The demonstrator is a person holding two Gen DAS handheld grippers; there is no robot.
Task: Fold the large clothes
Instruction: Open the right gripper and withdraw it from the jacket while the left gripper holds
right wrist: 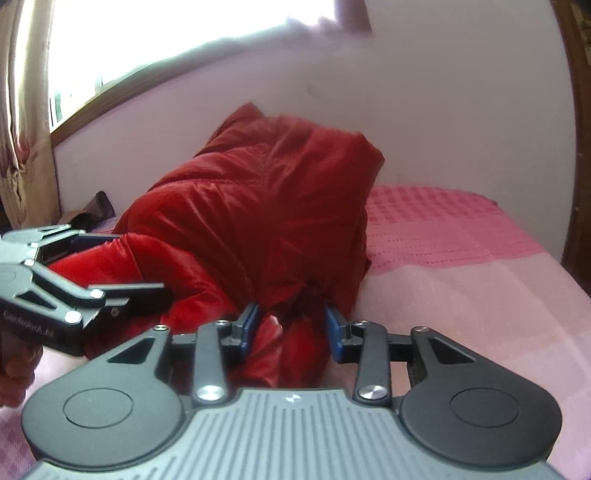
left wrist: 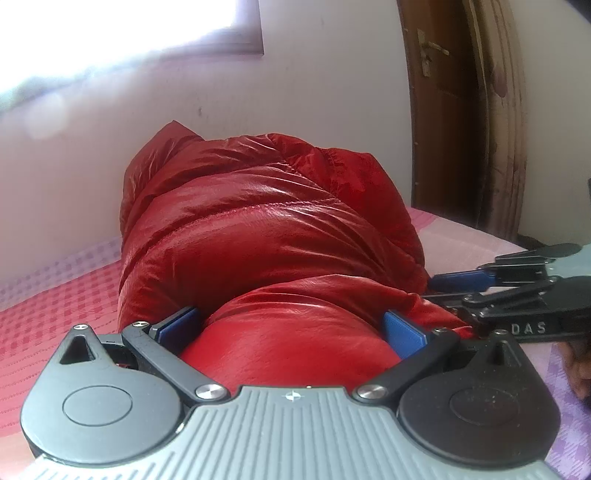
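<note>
Nearest in my left wrist view, the left gripper (left wrist: 291, 328) stands wide, its blue pads (left wrist: 177, 326) set either side of a fat roll of the red puffer jacket (left wrist: 266, 229) at lower centre. The fabric bulges between them; I cannot tell whether the pads are pressing or merely flanking it.

In my right wrist view, the right gripper (right wrist: 291, 325) at lower centre is parted too, pads either side of a bunched red edge. The fabric sits between the fingers but does not appear clamped.

The jacket lies heaped on the pink checked bedspread (right wrist: 461, 258), its bulk rising through mid-frame toward the pale wall (left wrist: 332, 92). A window (right wrist: 166, 33) glares at upper left; a brown door (left wrist: 454, 110) stands at upper right of the left view.

My judgement: a fold is partly made and the near hem is being gathered. Next calls for both grippers to close on the hem together and carry it over evenly; the slick, puffy cloth may slip or spring back.
</note>
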